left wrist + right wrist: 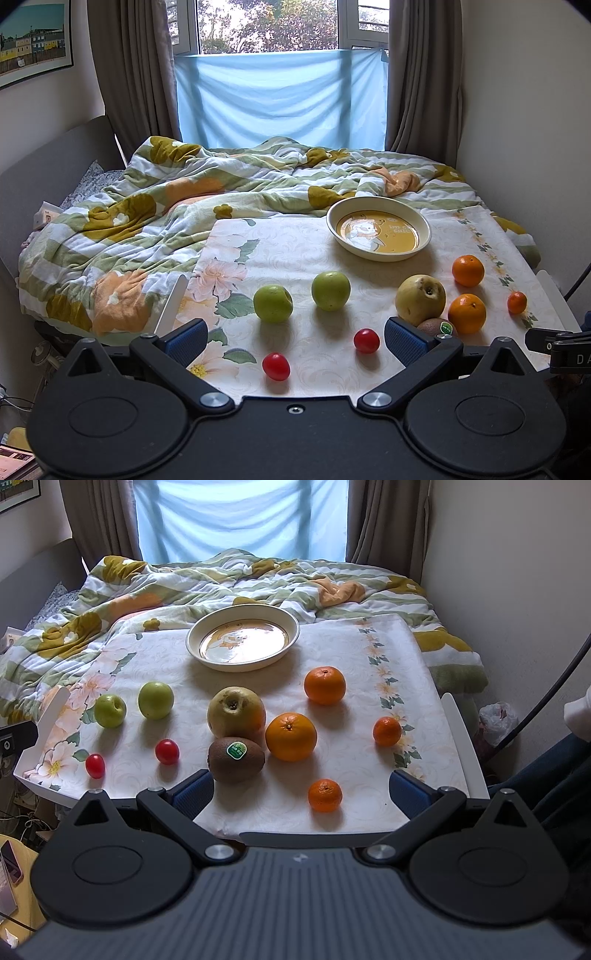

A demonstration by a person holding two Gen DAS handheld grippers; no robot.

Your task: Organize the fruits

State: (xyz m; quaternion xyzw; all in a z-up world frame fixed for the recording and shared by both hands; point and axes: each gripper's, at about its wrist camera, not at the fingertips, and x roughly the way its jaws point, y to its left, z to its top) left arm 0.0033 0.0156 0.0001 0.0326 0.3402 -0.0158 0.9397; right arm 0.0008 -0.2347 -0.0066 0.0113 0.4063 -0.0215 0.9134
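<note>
Fruit lies loose on a floral-covered table point(351, 657). Two green apples point(272, 303) point(331, 290) sit left of a yellow pear point(420, 300) point(236, 712). Two cherry tomatoes point(276, 366) point(366, 340) lie near the front. A kiwi point(236, 758) with a green sticker touches the pear. Two oranges point(325, 685) point(291, 736) and two small mandarins point(386, 731) point(325, 794) lie to the right. An empty cream plate point(288, 622) point(424, 221) stands at the back. My left gripper point(295, 341) is open above the tomatoes. My right gripper point(303, 794) is open at the table's front edge, holding nothing.
Behind the table is a bed with a crumpled flowered quilt point(147, 206). A wall point(517, 590) runs close along the right. A white plastic bag point(496, 720) lies on the floor at right. A cable point(546, 701) hangs at the right edge.
</note>
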